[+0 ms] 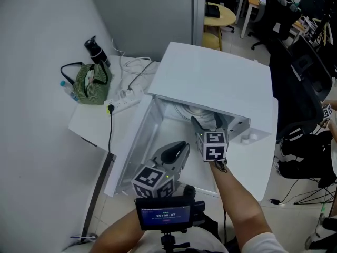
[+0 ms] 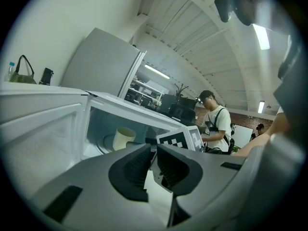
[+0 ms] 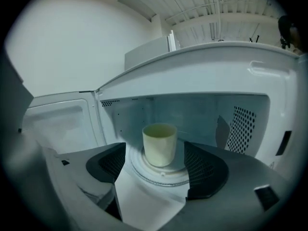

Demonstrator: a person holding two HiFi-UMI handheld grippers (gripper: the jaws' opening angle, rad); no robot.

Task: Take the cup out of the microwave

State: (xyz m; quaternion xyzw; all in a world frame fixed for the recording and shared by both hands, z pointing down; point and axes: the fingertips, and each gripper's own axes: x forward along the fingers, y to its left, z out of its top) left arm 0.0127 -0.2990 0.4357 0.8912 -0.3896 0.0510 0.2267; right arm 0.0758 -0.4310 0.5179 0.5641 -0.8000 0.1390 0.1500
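A pale yellow cup (image 3: 159,145) stands upright on the round turntable (image 3: 159,174) inside the white microwave (image 1: 216,83), whose door (image 1: 131,141) hangs open to the left. My right gripper (image 3: 156,163) is open at the mouth of the cavity. The cup sits just beyond its fingertips, centred on the gap and untouched. From the head view this gripper (image 1: 208,123) reaches under the microwave's top, which hides the cup. My left gripper (image 1: 174,154) is shut on nothing, in front of the open door. Its own view has the cup (image 2: 124,138) further in, to the left.
A green bag (image 1: 90,83), a black bottle (image 1: 96,50) and a white power strip (image 1: 124,103) with cables lie on the table left of the microwave. A person (image 2: 215,124) stands beyond it. Office chairs (image 1: 305,62) crowd the right side.
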